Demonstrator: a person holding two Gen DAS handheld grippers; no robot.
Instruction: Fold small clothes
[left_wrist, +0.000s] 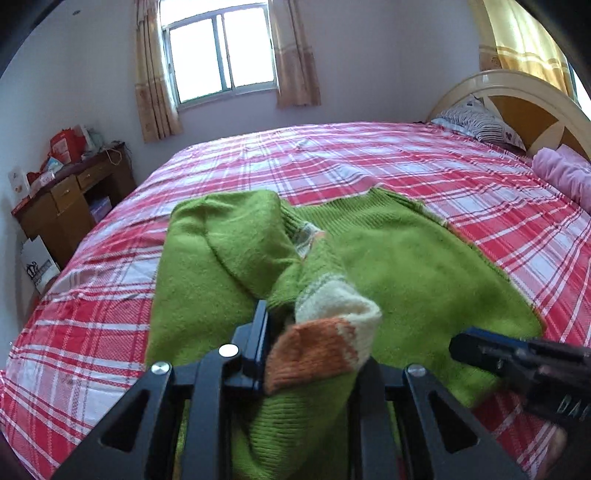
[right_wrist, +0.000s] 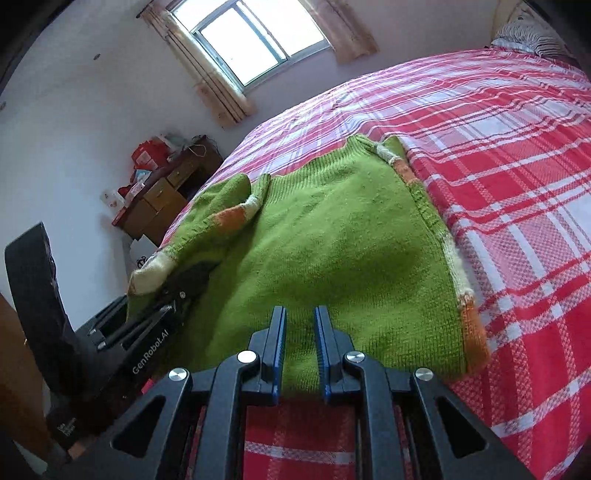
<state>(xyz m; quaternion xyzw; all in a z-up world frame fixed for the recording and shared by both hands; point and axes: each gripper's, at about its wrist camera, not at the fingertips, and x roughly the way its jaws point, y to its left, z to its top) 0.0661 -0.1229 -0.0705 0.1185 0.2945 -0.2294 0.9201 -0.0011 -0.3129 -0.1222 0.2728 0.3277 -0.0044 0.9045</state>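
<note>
The green sweater (right_wrist: 332, 236) lies flat on the plaid bed (right_wrist: 517, 184), and the left gripper (left_wrist: 310, 354) pinches its striped sleeve cuff (left_wrist: 325, 343), probably to fold it inward, while the right gripper (right_wrist: 300, 354) hovers with narrow, empty jaws.

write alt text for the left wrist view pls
The left gripper is shut on the orange and cream cuff of a green sweater, lifting that sleeve over the sweater's body on a red plaid bedspread. The right gripper enters at lower right; a window and wooden desk lie beyond.
</note>
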